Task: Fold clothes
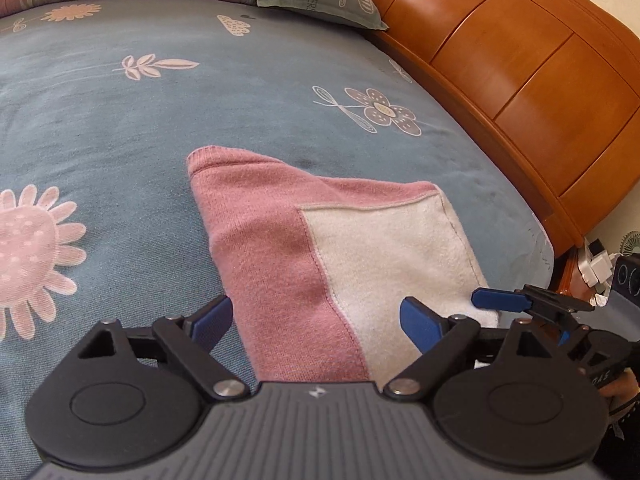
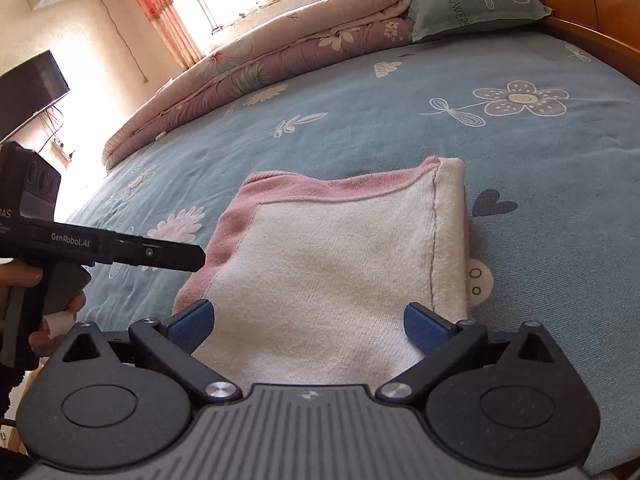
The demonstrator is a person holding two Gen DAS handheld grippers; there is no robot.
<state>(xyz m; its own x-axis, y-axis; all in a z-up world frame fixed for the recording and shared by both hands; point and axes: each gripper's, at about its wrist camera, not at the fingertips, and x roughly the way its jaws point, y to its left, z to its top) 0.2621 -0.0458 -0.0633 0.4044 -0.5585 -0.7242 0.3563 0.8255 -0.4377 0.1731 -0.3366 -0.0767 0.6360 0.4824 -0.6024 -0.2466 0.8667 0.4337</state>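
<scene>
Pink-and-white garment (image 1: 320,248) was seen lying on the blue flowered bed (image 1: 120,120), already folded into a compact rectangle, near the wooden headboard (image 1: 520,80). The left claw (image 1: 316,322) was held released over the near edge, nothing being pressed between its blue pads. The right claw (image 2: 308,326) was likewise held spread above the white panel, empty. The fold was judged to be at or near its last stage. For the next move, either a final halving from the near edge or a smoothing of the pile would be called for.
</scene>
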